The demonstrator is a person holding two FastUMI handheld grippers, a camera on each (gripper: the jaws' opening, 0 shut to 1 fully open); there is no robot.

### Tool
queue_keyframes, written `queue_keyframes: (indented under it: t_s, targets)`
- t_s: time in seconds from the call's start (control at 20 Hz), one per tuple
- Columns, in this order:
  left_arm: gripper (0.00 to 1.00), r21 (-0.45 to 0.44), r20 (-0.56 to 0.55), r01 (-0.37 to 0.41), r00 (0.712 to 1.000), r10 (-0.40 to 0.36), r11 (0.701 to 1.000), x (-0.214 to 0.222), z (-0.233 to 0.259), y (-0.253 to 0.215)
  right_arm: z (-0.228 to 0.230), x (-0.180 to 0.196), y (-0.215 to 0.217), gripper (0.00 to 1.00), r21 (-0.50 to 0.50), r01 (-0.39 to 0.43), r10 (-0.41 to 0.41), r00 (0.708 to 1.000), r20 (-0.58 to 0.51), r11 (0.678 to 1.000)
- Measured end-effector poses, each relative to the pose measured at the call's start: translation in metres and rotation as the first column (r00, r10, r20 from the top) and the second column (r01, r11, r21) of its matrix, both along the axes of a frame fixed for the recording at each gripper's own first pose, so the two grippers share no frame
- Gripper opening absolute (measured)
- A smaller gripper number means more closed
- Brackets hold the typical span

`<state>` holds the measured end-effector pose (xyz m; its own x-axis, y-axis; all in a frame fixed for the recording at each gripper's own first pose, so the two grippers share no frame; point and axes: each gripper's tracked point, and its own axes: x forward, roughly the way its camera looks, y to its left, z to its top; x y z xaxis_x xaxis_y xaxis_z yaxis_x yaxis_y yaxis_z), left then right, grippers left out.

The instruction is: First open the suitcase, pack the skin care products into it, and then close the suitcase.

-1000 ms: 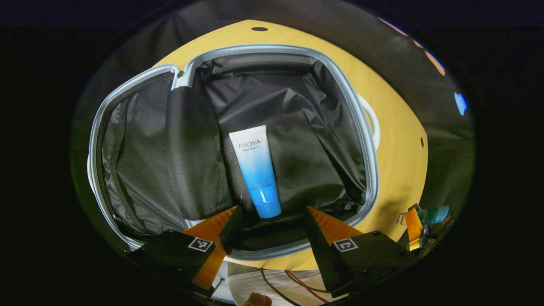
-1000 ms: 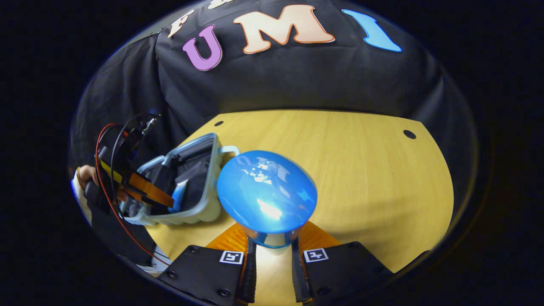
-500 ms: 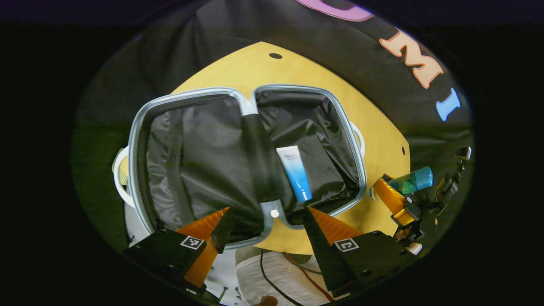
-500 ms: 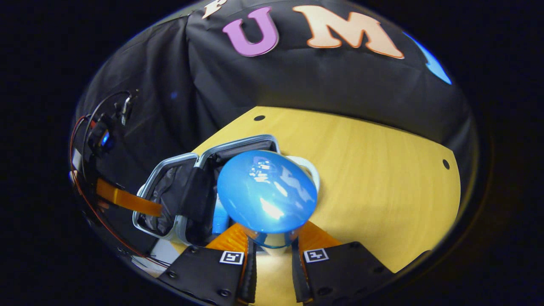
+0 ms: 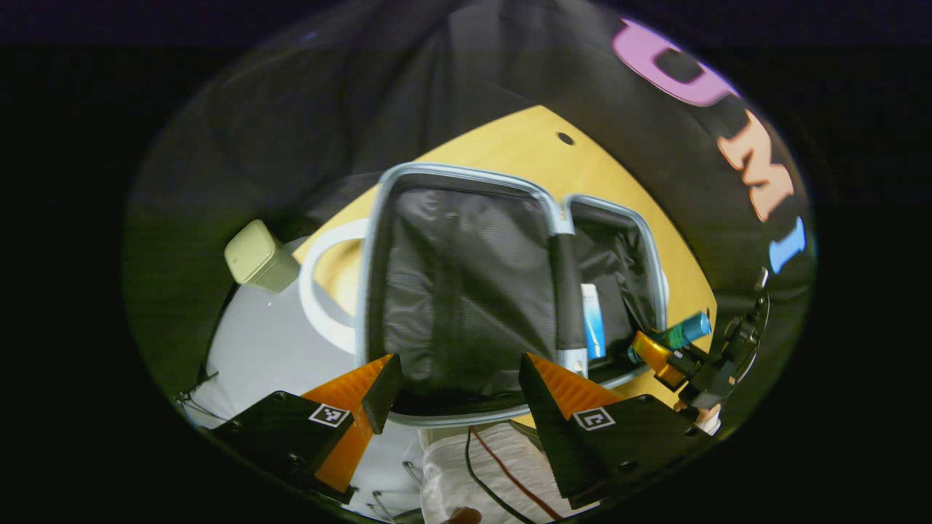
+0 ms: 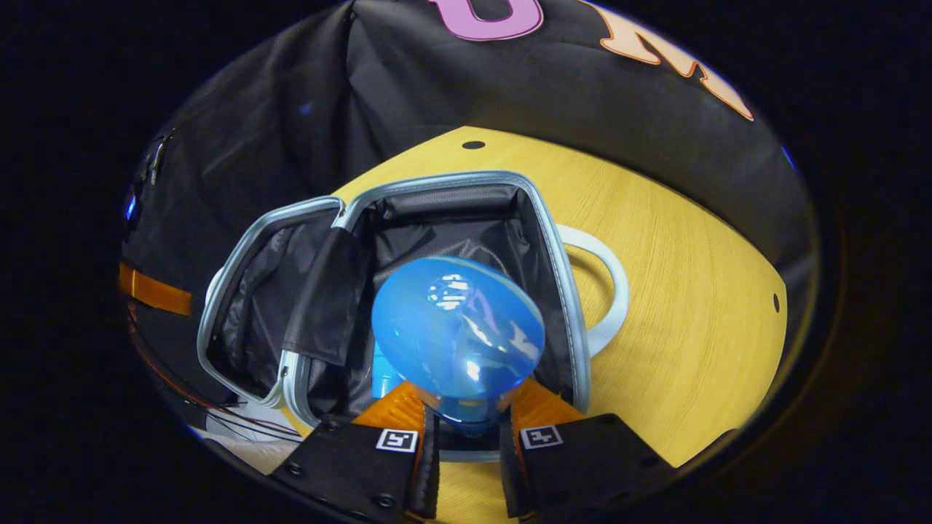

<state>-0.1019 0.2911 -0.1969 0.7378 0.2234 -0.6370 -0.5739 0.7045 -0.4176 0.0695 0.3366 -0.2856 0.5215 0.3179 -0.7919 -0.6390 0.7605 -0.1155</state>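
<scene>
Left gripper view: left gripper (image 5: pixel 451 378) spread wide with nothing between the fingers, held above the near rim of the open suitcase (image 5: pixel 466 175). Two black-lined halves lying flat side by side on the yellow wooden table (image 5: pixel 510 145), a dark fabric flap (image 5: pixel 566 291) draped over the hinge between them. White-and-blue tube (image 5: pixel 593 320) resting in the far half, just beyond that flap. White loop handle (image 5: pixel 313 291) off the near half's outer edge, a pale square-capped bottle (image 5: pixel 255 255) close beside it over something white. Farther right, the right gripper (image 5: pixel 659 353) hanging over the far half's edge, gripping a small teal bottle (image 5: pixel 681 332). A sleeve (image 5: pixel 473 466) and loose wires (image 5: pixel 502 473) at the bottom; black booth cloth (image 5: pixel 328 109) behind the table. Right gripper view: fingers (image 6: pixel 397 407) closed in tight on the neck of that bottle, its round blue cap blocking much of the compartment below. Suitcase interior directly underneath, tube's blue end (image 6: pixel 384 378) peeking out left of the cap. Second white handle (image 6: pixel 604 291) lying on bare tabletop to the right. Round holes (image 6: pixel 473 145) in the table near its far edge, black cloth wall rising behind.
</scene>
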Motion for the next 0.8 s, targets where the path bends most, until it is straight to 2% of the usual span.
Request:
queue_keyframes:
  t_s: [0.05,0.1,0.15,0.25,0.3,0.35,0.5,0.6,0.65,0.7,0.75,0.8]
  targets:
    - [1.00,-0.008,0.006,-0.034,0.999,0.035,0.999,-0.008,-0.002,0.012,-0.005,0.000,0.003,0.36,-0.008,0.005,-0.005,1.000,-0.001,1.000]
    - [0.95,-0.014,0.009,-0.066,0.998,0.066,0.998,-0.019,-0.002,0.024,-0.008,0.000,0.003,0.34,-0.016,0.011,-0.011,1.000,-0.004,1.000]
    - [0.95,-0.019,0.014,-0.094,0.995,0.094,0.995,-0.028,-0.001,0.036,-0.010,0.000,0.002,0.37,-0.027,0.017,-0.018,1.000,-0.009,0.999]
    - [0.95,-0.042,0.021,-0.147,0.989,0.148,0.988,-0.044,-0.003,0.057,-0.017,0.000,0.000,0.37,-0.052,0.027,-0.029,0.999,-0.022,0.998]
    - [0.95,-0.059,0.024,-0.178,0.983,0.179,0.982,-0.049,-0.005,0.068,-0.022,-0.001,-0.001,0.34,-0.064,0.030,-0.032,0.999,-0.030,0.998]
    - [0.95,-0.074,0.020,-0.196,0.980,0.198,0.978,-0.049,-0.012,0.078,-0.026,-0.003,-0.001,0.36,-0.072,0.027,-0.030,0.999,-0.037,0.997]
    - [0.95,-0.074,-0.015,-0.220,0.976,0.219,0.973,-0.051,-0.032,0.098,-0.035,-0.005,-0.002,0.34,-0.094,0.020,-0.026,0.998,-0.056,0.995]
    - [0.94,-0.063,-0.032,-0.221,0.975,0.219,0.973,-0.051,-0.035,0.113,-0.034,-0.003,0.000,0.36,-0.091,0.022,-0.027,0.998,-0.054,0.996]
    - [0.94,-0.064,-0.039,-0.222,0.975,0.220,0.973,-0.051,-0.038,0.120,-0.035,-0.002,0.000,0.41,-0.092,0.026,-0.030,0.998,-0.053,0.995]
    - [0.89,-0.071,-0.048,-0.223,0.974,0.220,0.972,-0.050,-0.041,0.125,-0.032,-0.001,0.000,0.39,-0.087,0.028,-0.032,0.998,-0.049,0.996]
    - [0.93,-0.080,-0.056,-0.224,0.974,0.220,0.971,-0.047,-0.045,0.128,-0.027,0.001,0.003,0.45,-0.072,0.026,-0.029,0.999,-0.039,0.997]
    - [0.93,-0.089,-0.064,-0.222,0.974,0.217,0.971,-0.045,-0.049,0.130,-0.019,0.003,0.007,0.42,-0.051,0.024,-0.025,0.999,-0.024,0.998]
